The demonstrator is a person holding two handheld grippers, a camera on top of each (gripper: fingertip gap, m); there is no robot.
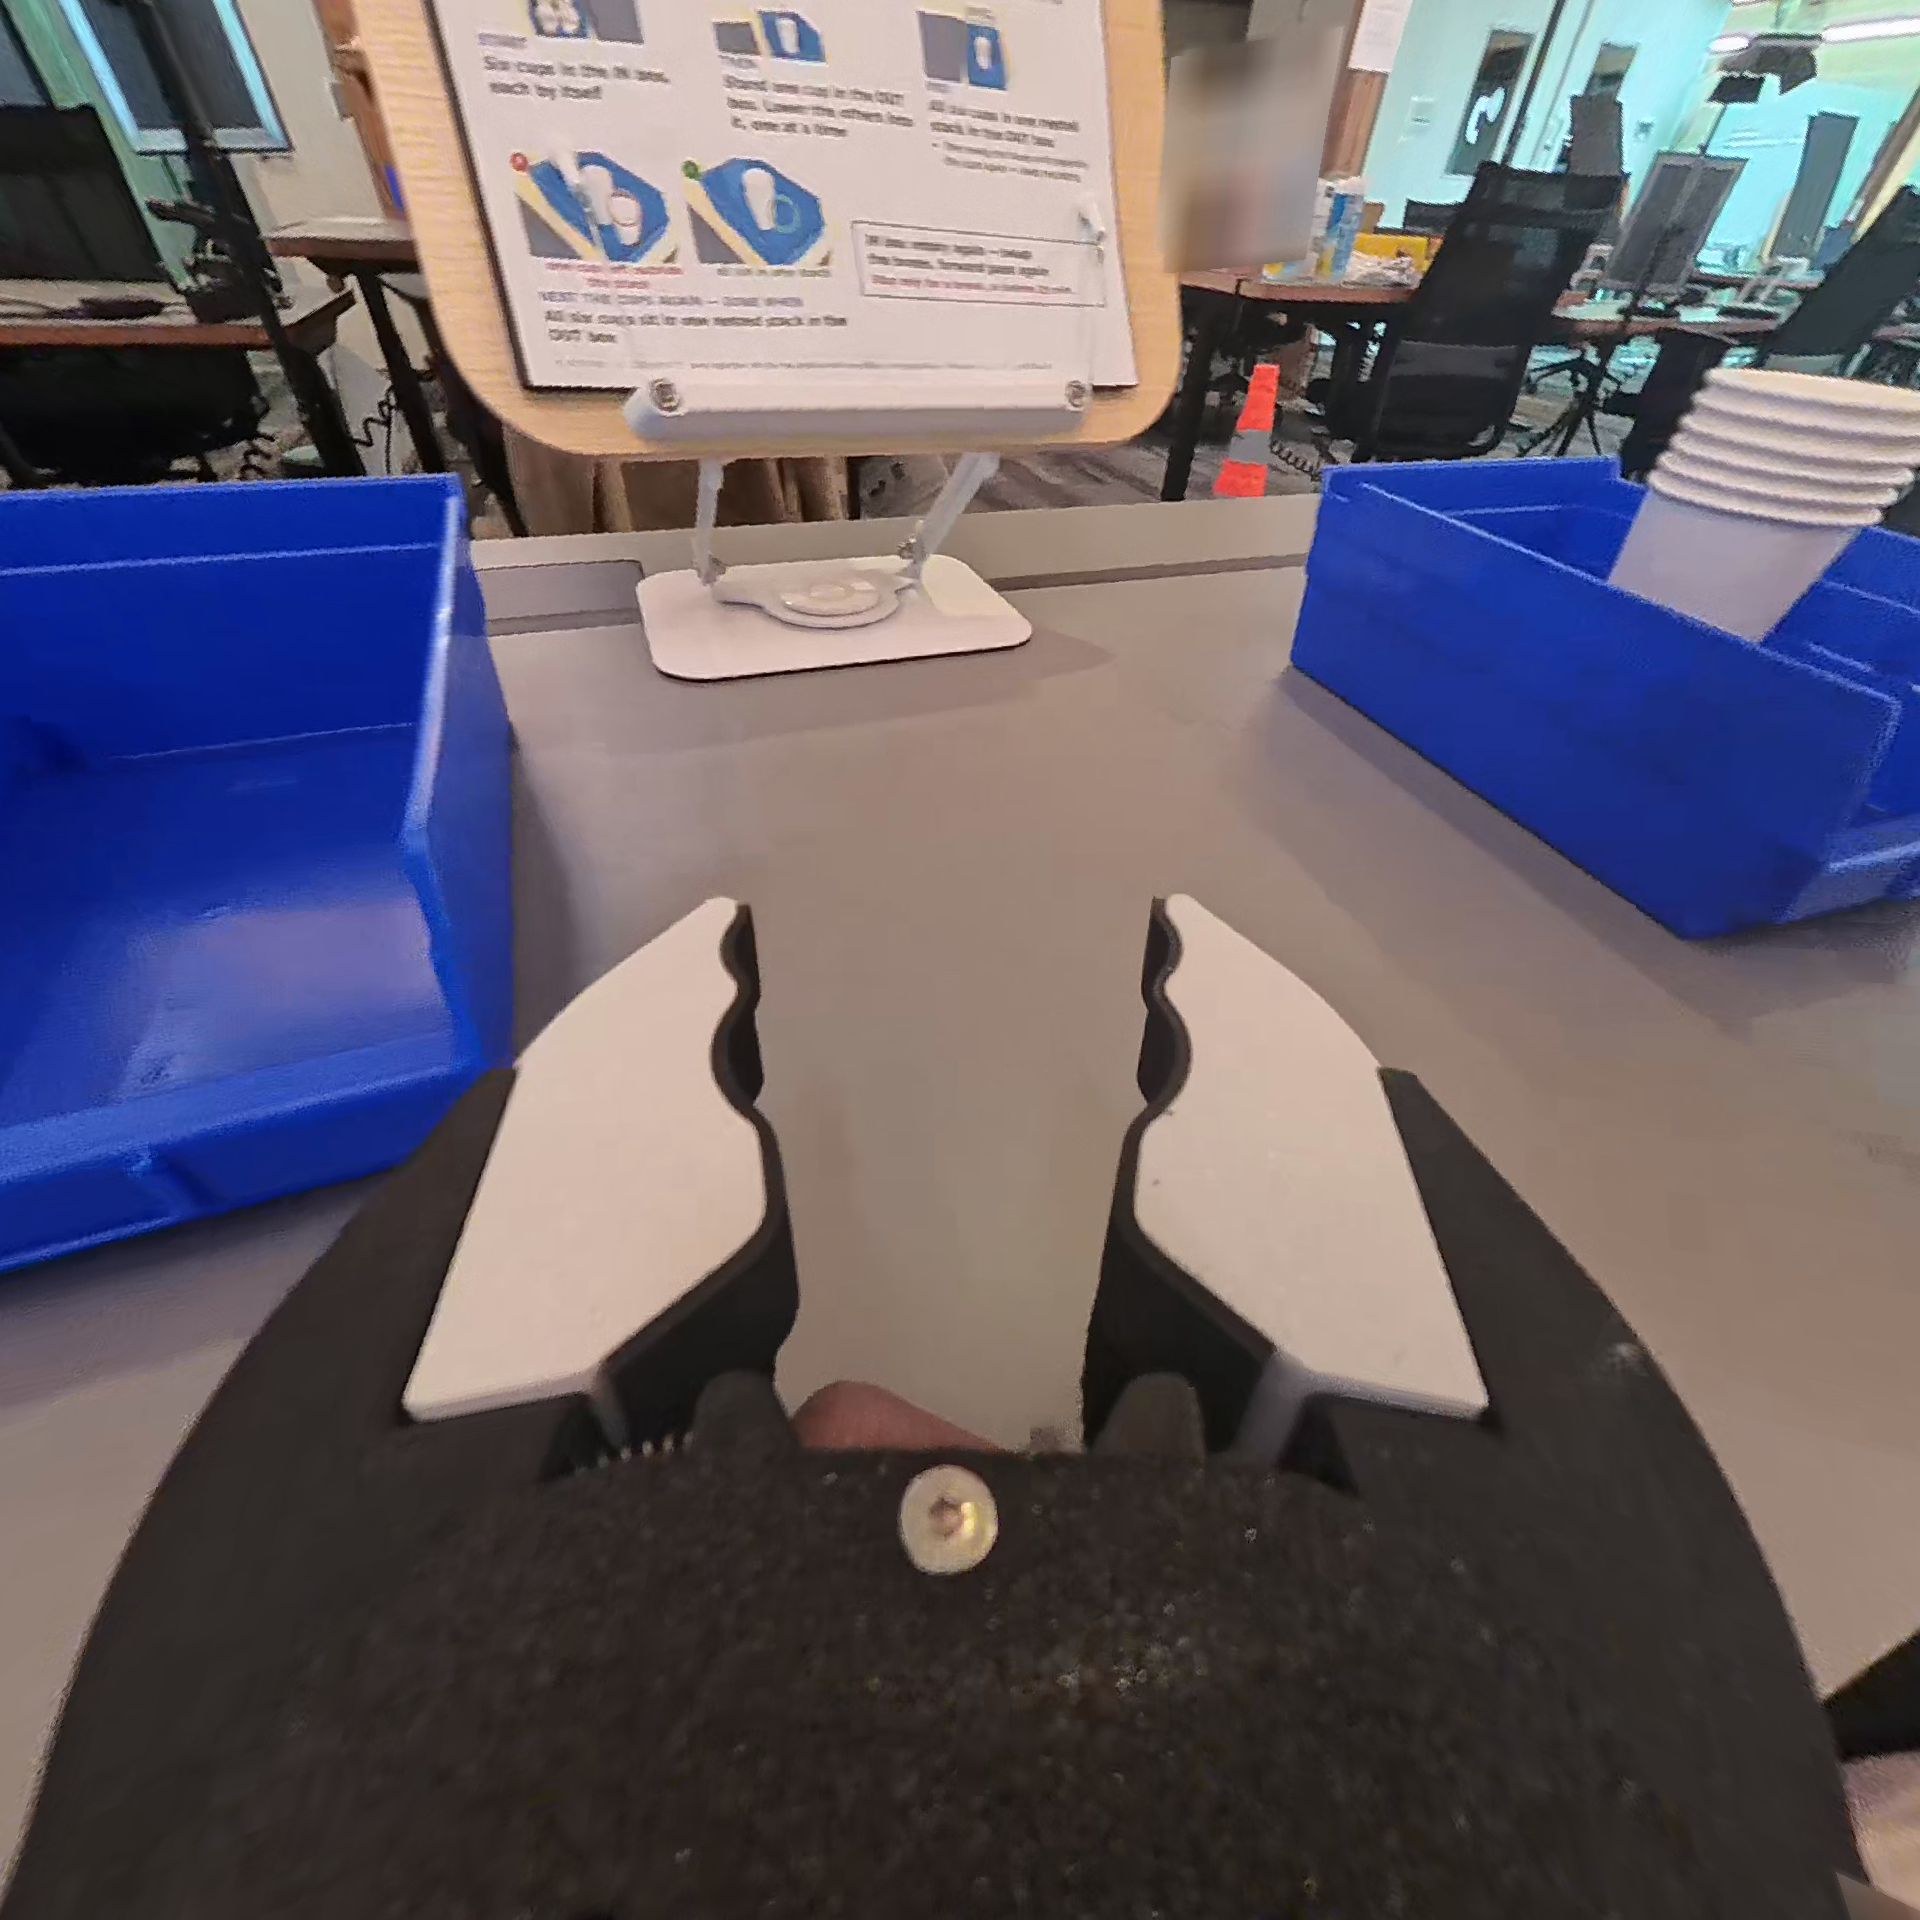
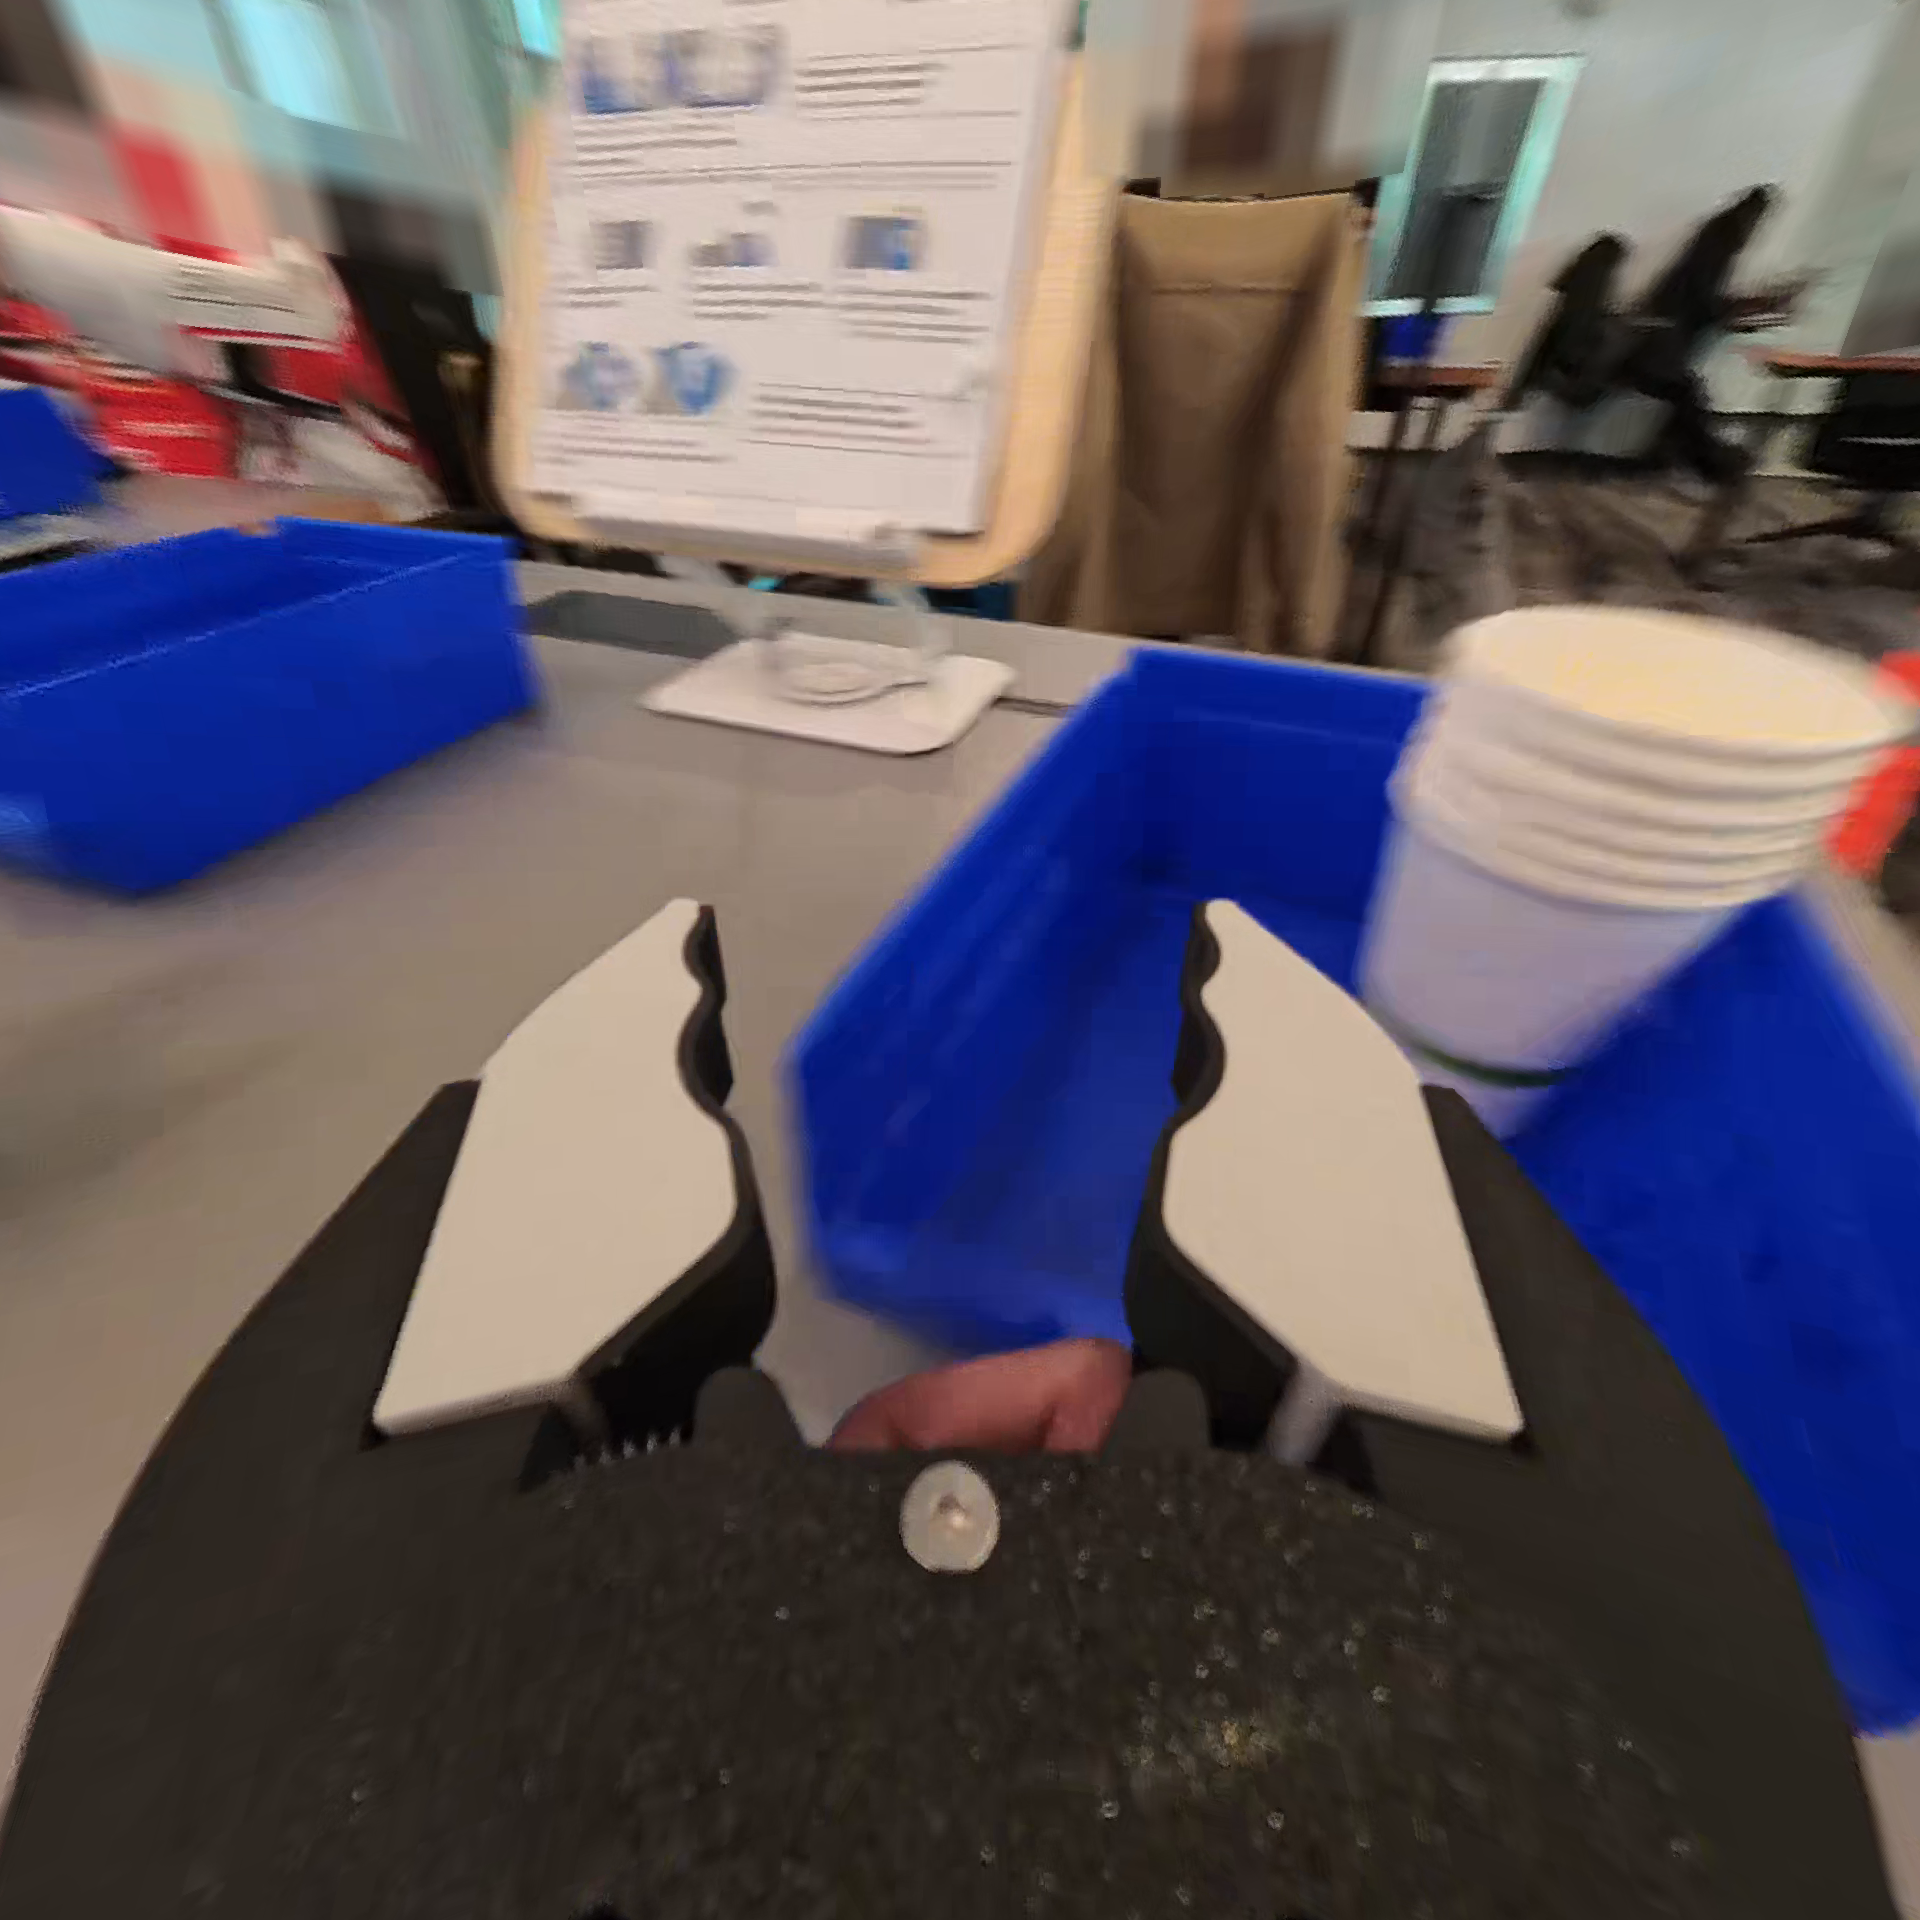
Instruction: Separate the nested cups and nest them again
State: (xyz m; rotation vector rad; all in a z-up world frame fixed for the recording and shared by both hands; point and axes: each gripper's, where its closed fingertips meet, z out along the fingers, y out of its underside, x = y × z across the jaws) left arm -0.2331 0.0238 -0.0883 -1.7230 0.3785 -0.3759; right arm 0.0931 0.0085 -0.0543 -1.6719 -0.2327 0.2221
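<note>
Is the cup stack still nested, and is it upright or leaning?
Nested and leaning: the stack shows layered rims and tilts in the right bin.

The left wrist view looks forward along its own fingers (image 1: 665,1143), low over the grey table (image 1: 935,831), facing the sign stand (image 1: 800,208) at 12 o'clock. 1 blue bin (image 1: 208,831) sits close at 9 o'clock, another bin (image 1: 1558,727) with the cup stack (image 1: 1766,488) at 2 o'clock. The right wrist view, blurred, faces the same stand (image 2: 790,291) at 12 o'clock but sits nearer the cup bin (image 2: 987,1091), with the stack (image 2: 1621,810) close at 2 o'clock. Both views share the table (image 2: 312,1039), stand, 2 bins and stack.
</note>
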